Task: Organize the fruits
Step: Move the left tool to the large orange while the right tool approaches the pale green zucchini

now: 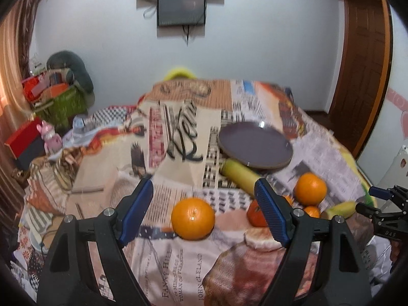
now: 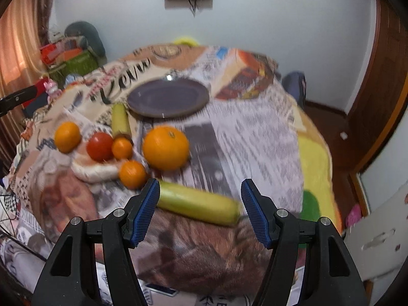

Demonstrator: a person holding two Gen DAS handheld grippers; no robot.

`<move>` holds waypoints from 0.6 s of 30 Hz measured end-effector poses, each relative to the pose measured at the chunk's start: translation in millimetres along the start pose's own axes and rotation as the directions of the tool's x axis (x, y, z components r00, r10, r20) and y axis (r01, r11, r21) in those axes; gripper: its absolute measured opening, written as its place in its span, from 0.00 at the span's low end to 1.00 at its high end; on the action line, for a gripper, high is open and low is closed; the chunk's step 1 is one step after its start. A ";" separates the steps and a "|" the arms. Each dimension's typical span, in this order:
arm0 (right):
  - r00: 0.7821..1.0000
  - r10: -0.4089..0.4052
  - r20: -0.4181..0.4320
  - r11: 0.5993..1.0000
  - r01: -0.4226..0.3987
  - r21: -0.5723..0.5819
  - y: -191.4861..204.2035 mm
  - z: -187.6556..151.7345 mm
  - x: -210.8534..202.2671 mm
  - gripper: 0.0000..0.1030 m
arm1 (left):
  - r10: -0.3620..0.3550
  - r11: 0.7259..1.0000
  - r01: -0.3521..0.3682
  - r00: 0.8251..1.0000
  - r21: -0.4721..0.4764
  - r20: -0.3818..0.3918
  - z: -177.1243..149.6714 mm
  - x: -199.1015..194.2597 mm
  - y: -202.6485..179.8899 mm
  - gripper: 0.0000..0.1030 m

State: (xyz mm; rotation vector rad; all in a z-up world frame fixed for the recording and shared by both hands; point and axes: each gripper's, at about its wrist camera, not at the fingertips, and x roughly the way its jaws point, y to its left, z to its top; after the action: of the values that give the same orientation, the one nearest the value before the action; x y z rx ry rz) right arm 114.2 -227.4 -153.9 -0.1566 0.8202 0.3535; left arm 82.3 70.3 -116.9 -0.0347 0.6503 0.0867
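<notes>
Left wrist view: the left gripper (image 1: 204,193) stands open low in the frame, jaws apart around an orange (image 1: 192,218), seemingly untouched, though blur obscures it. Upper right sits the purple plate (image 1: 255,145). Right wrist view: the right gripper (image 2: 200,193) is open, a yellow-green banana (image 2: 199,202) between its pads.

My left gripper (image 1: 204,205), black-framed with blue ribbed pads, tilts down over the newsprint-patterned tablecloth (image 1: 178,267), jaws spread and pads touching nothing. My right gripper (image 2: 200,205), of the same black and blue build, also tilts down over that cloth, jaws apart and pads free. From the left wrist view, its tips show at the cloth's right edge.
</notes>
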 end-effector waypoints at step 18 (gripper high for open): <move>0.992 -0.014 -0.126 1.000 0.011 -0.027 -5.1 -8.8 53.7 0.85 | 0.008 1.000 -0.014 0.972 -0.021 -0.234 -38.5 73.4 15.1 0.81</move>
State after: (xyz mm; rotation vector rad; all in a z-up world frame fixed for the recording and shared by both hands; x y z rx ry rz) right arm 143.7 -221.2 -199.5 -0.2106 0.9389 0.3452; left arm 115.9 88.1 -192.1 -0.0635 0.8857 0.1016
